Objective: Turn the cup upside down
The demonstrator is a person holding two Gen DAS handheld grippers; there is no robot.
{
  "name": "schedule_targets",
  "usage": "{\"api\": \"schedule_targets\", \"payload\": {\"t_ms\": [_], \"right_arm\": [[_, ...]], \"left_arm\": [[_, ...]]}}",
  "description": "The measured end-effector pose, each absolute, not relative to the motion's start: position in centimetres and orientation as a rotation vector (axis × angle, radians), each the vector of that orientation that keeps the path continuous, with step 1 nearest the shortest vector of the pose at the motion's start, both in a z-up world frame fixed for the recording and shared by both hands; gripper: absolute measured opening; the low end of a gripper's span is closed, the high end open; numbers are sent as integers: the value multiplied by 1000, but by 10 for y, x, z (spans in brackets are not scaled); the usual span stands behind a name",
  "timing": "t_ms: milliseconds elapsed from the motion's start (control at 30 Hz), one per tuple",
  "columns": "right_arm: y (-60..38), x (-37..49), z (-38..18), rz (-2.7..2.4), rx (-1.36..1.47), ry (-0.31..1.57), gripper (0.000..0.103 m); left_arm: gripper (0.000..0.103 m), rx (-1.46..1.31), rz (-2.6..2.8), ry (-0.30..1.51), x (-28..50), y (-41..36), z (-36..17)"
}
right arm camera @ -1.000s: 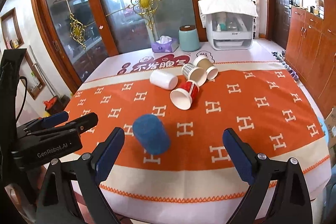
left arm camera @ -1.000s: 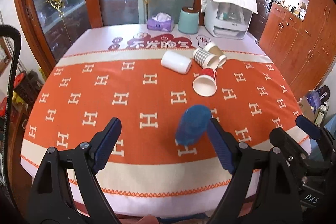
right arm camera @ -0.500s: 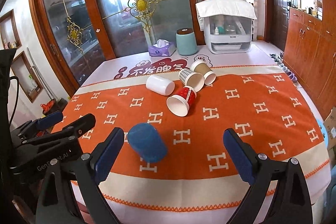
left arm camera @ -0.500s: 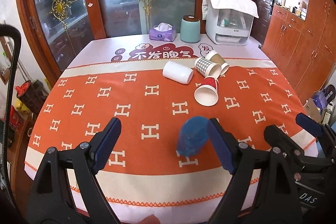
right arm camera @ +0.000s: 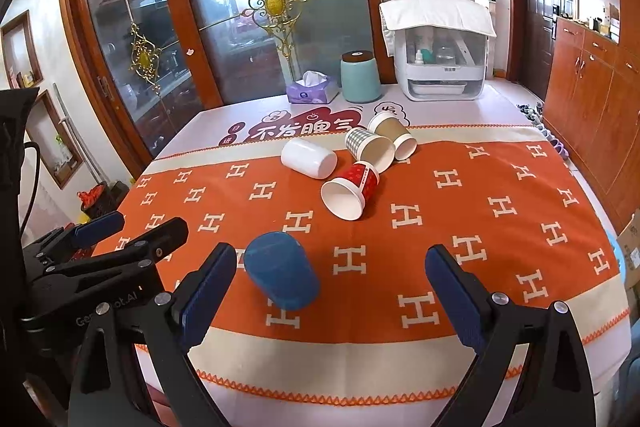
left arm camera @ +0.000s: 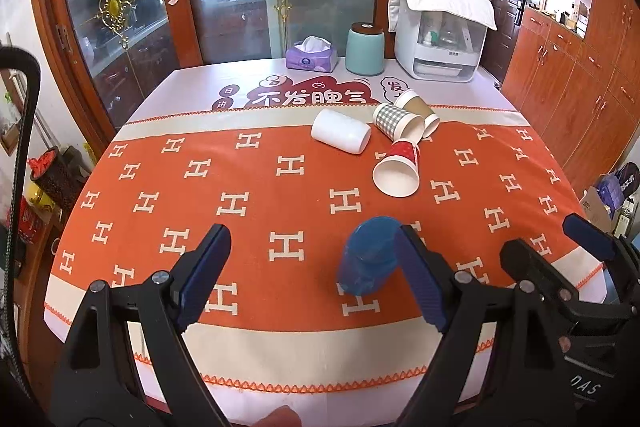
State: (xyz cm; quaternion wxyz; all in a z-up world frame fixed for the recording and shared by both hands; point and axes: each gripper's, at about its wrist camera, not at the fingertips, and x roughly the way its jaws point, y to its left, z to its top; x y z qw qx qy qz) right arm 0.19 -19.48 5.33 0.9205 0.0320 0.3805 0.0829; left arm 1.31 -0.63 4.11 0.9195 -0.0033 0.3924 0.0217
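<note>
A blue cup (left arm camera: 370, 255) stands upside down on the orange tablecloth near the front edge, also in the right wrist view (right arm camera: 281, 275). Farther back several cups lie on their sides: a white one (left arm camera: 341, 130), a red paper one (left arm camera: 398, 169), a checked one (left arm camera: 398, 121) and a brown one (left arm camera: 418, 107). My left gripper (left arm camera: 312, 275) is open above the table's front, its right finger (left arm camera: 420, 279) just beside the blue cup. My right gripper (right arm camera: 332, 297) is open, the blue cup inside its left finger (right arm camera: 208, 291). Both are empty.
At the back of the table stand a purple tissue box (left arm camera: 313, 55), a teal canister (left arm camera: 365, 49) and a white covered appliance (left arm camera: 438, 29). Glass doors are behind, wooden cabinets (left arm camera: 576, 75) on the right. The table's front edge (left arm camera: 320, 367) is close below both grippers.
Both grippers have pulled back and risen a little, so the table looks farther and more of the room shows. The blue cup stays where it stands. Both jaws stay open.
</note>
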Motion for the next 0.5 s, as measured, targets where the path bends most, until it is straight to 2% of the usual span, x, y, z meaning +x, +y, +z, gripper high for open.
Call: {"api": "schedule_targets", "payload": {"t_ms": [500], "right_arm": [[-194,3,52,170,69,785,96]], "left_arm": [[82,-4,47,803,13,-4,39]]}}
